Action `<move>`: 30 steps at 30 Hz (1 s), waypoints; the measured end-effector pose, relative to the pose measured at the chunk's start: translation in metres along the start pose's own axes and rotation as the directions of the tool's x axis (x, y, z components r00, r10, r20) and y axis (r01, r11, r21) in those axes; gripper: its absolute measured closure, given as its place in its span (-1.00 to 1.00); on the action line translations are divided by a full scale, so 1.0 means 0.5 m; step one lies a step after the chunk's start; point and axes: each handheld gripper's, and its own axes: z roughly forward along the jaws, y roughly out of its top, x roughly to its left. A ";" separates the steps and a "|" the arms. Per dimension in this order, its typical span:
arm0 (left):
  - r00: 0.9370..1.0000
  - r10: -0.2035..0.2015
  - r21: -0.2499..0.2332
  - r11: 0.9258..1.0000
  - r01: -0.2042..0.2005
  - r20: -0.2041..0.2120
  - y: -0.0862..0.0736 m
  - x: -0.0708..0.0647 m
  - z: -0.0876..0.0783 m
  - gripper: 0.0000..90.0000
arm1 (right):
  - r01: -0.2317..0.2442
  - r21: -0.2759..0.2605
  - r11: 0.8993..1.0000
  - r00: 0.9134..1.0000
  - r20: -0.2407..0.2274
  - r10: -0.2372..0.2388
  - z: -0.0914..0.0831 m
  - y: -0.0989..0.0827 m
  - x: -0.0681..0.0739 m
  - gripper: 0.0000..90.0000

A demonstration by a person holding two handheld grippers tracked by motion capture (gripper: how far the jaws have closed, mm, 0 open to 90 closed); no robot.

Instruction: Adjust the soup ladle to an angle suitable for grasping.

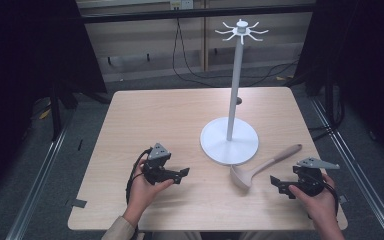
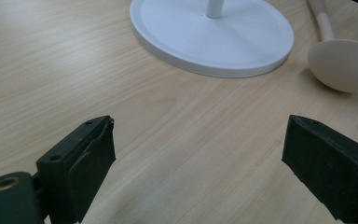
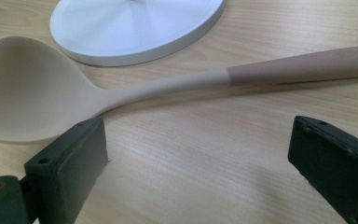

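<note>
Item one, the ladle (image 1: 262,166): I see it lying flat on the table (image 1: 180,120), beige, bowl toward me and to the left, handle running up and to the right with a darker tan end. The bowl sits just beside the near rim of the stand's base, close to it; from the high view I cannot tell whether they touch. In the right gripper view the bowl faces up, and the handle (image 3: 279,70) crosses the picture beyond the jaws.

Item two, my right gripper (image 1: 279,184): resting low at the table's near right, just right of the ladle bowl, pointing left toward it. Jaws stand wide apart, nothing between them but bare tabletop.

Item three, my left gripper (image 1: 181,175): near left-centre of the table, pointing right, well apart from the ladle. Jaws likewise spread, with nothing between them.

Item four, the white stand (image 1: 234,85): round flat base, tall upright pole, a ring of hooks at the top, placed right of the table's centre.
</note>
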 end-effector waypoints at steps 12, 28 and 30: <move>0.999 0.028 -0.014 1.000 -0.028 -0.036 -0.013 0.004 -0.020 -0.78 | -0.002 0.008 1.000 1.000 0.019 0.001 0.031 0.012 -0.006 -0.84; 0.998 -0.004 0.007 1.000 0.005 -0.055 -0.037 0.017 -0.037 -0.82 | 0.066 0.050 0.997 0.989 0.129 -0.072 0.053 0.021 -0.026 0.70; 0.998 0.000 -0.004 1.000 0.000 -0.056 -0.035 0.013 -0.042 -0.82 | 0.066 0.053 0.996 0.987 0.145 -0.073 0.057 0.025 -0.028 0.91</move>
